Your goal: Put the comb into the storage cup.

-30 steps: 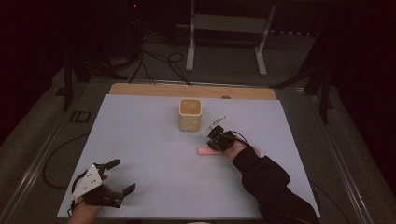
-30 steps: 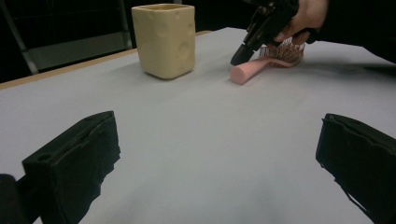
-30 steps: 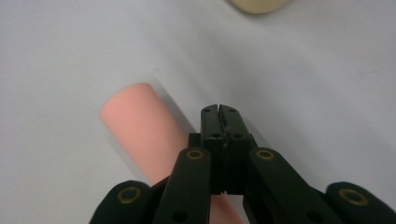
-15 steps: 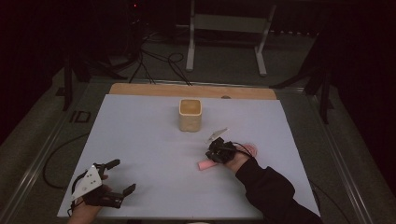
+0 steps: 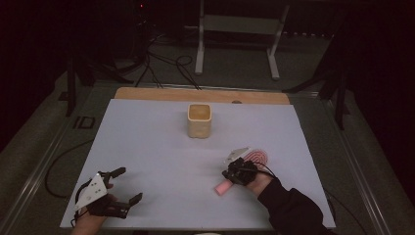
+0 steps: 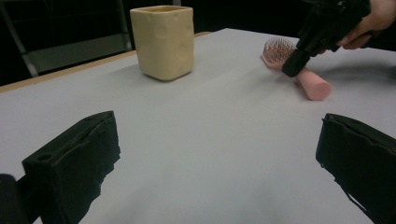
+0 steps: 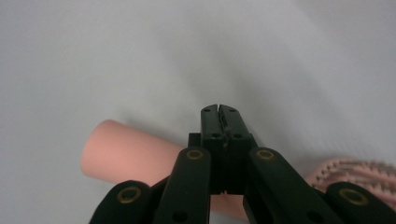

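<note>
Hairbrush (image 5: 244, 169) first: it is pink, and it has travelled with your right hand. A second ago its handle lay on the counter (image 5: 161, 147) just near and right of the cream cup (image 5: 199, 120); now the handle end sits lower in the high view, nearer to you and well apart from the cup. The bristled head lies on the far-right side of your right hand-held gripper (image 5: 234, 172), and the round handle end pokes out to its near left. In the left gripper view the brush lies flat on the white counter with your right hand-held gripper's black tip pressing on the handle from above.

Your right hand-held gripper is clenched: its own view shows the two black jaws meeting tip to tip, with the pink handle lying crosswise behind them rather than between them. So you're dragging or pinning the brush, not pinching it. Your sleeve has also slid back toward the near right edge.

Your left hand-held gripper (image 5: 122, 185) has kept its place at the near left corner, released, jaws spread wide with only bare counter between them.

The cup stands upright where it was, at the far middle of the counter.
</note>
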A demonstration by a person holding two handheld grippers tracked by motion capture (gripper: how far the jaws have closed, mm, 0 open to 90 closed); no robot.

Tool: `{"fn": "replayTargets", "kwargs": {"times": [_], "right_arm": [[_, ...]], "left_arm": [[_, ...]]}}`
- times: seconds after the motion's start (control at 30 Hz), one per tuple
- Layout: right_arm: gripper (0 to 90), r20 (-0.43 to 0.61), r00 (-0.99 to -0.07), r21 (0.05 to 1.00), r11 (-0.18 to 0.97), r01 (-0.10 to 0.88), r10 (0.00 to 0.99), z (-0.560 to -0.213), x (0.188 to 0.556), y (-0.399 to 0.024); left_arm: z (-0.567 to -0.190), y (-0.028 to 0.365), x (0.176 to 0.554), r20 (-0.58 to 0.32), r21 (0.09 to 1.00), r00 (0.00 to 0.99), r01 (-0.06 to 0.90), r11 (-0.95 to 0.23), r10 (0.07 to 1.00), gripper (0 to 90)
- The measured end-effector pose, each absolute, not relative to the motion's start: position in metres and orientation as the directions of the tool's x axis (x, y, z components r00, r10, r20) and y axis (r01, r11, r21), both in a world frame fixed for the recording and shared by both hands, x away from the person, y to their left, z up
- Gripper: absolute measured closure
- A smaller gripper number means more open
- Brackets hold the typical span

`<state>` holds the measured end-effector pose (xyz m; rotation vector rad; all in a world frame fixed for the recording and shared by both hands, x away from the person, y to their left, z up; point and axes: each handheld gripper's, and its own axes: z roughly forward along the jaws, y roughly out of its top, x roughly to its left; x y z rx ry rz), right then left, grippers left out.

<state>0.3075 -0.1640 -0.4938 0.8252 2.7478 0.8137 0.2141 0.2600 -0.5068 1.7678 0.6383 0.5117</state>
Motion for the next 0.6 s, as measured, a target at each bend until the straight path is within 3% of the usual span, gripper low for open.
{"fn": "replayTargets", "kwargs": {"times": [0.6], "right_arm": [[90.0, -0.022, -0.820, 0.514, 0.710, 0.481, 0.572, -0.486, 0.268, -0.215]], "left_arm": [[-0.507, 0.260, 0.214, 0.021, 0.961, 0.756, 0.165, -0.221, 0.654, 0.0]]}}
